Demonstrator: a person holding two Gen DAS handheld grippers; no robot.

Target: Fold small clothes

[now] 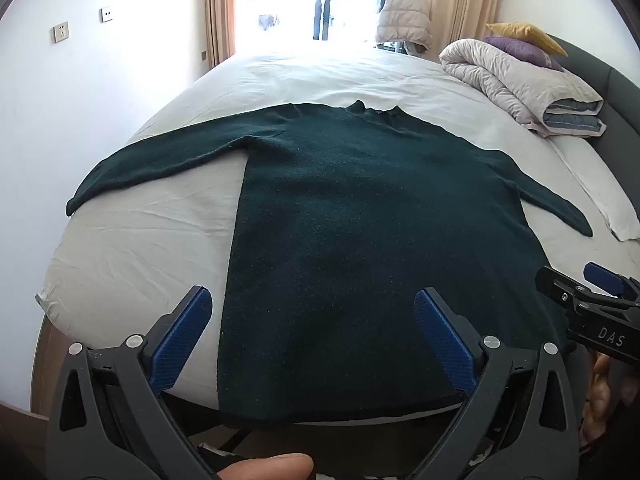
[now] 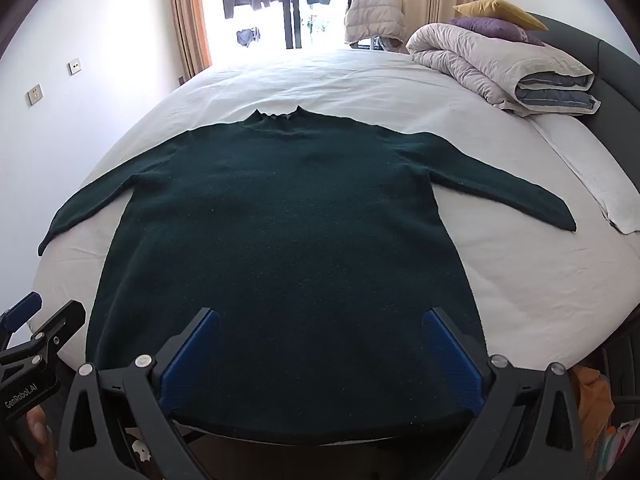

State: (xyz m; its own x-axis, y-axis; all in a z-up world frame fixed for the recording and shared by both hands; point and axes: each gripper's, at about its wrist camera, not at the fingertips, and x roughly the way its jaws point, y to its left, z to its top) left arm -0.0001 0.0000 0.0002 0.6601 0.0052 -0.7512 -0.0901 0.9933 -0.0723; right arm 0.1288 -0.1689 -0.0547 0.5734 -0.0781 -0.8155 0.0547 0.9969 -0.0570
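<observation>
Left gripper (image 1: pixel 314 312) and right gripper (image 2: pixel 320 334), both released, tilt down over sweater (image 2: pixel 280 216).

The dark green sweater (image 2: pixel 280 240) is fuzzy matt knit; the bed sheet (image 2: pixel 520 280) is smooth, creased white cloth; the quilt (image 2: pixel 480 60) looks puffy.

i get strong daylight from the window (image 1: pixel 320 0) at the far end; in the left view it blows out to pure white, in the right view less so. the sheet (image 2: pixel 360 80) near it glares. the dark sweater (image 2: pixel 288 220) shows little texture. both views are sharp but bulge hard, with black corners. soft shadows sit under my near fingers (image 1: pixel 180 336).
</observation>
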